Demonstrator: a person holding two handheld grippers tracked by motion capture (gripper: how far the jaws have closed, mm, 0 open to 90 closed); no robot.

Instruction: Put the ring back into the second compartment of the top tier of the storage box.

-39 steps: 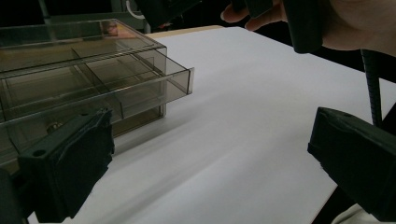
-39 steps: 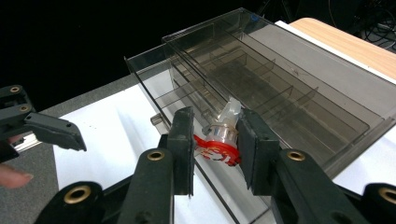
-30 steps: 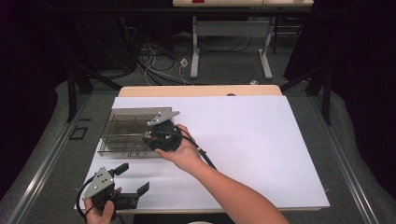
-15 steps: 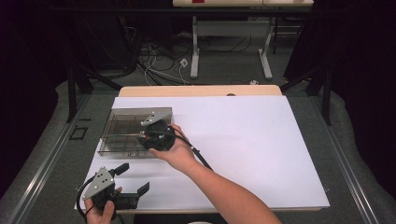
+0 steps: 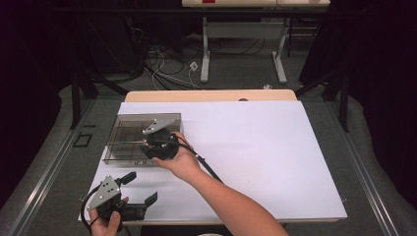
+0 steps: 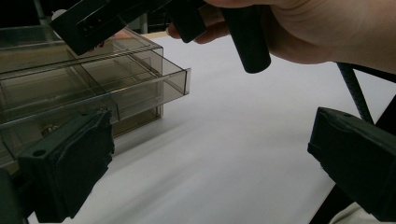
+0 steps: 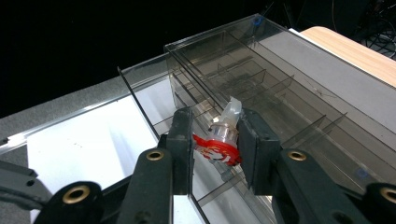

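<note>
Now moved further over the smoky plastic drawer box (image 5: 129,142): right gripper (image 7: 215,140), jaws closed on a small clear cup with a red lid (image 7: 219,140), just above a pulled-out drawer. Probably about to drop it in. Left gripper (image 5: 140,189) wide open, holding nothing, nearer the table edge.

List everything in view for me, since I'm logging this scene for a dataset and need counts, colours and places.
Organizer box: one, clear smoky grey with dividers, far left of the sheet.
Small packet: one, red and white label with a clear top, between the right gripper's jaws over the box.
Sheet: one, white, covering the tabletop.
Table: one, light wood edge at the far side.
Right gripper: one, black, over the box, clamped on the packet.
Left gripper: one, black, near left corner, jaws apart.
</note>
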